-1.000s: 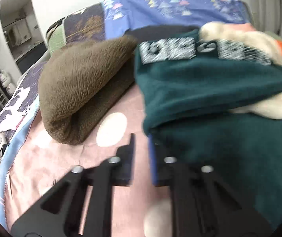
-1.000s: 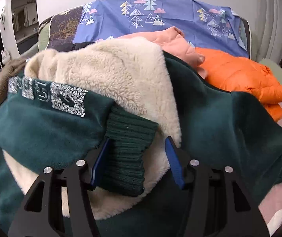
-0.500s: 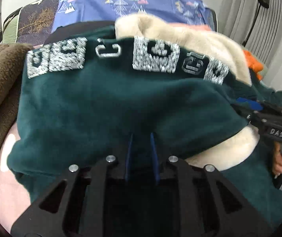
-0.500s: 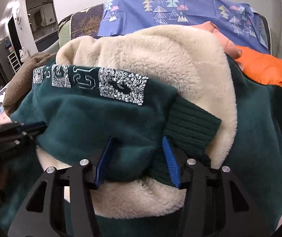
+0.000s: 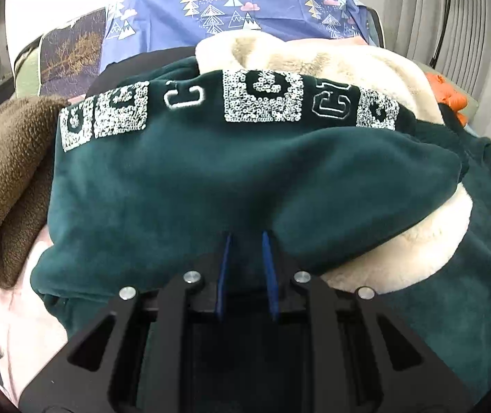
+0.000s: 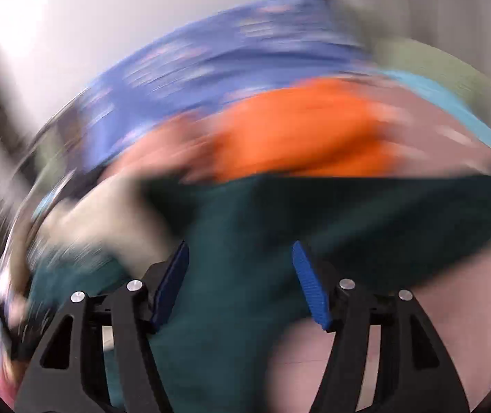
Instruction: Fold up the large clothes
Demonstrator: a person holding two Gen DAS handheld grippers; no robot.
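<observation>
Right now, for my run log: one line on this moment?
left hand-held gripper: shut on green garment | right hand-held gripper: open, view blurred | fold unfinished

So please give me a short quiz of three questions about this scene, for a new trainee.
1. True or false: the left gripper has its jaws closed on the dark green garment.
2. Multiple choice: what lies beside the green garment, at the left of the left wrist view? A) a brown fleece B) a white towel C) a red cushion
3. Fill in: the right gripper has its jaws ____.

Key:
1. True; the blue pads pinch a fold of the cloth.
2. A
3. Open; the view is blurred, but the gap between the pads is wide.
</observation>
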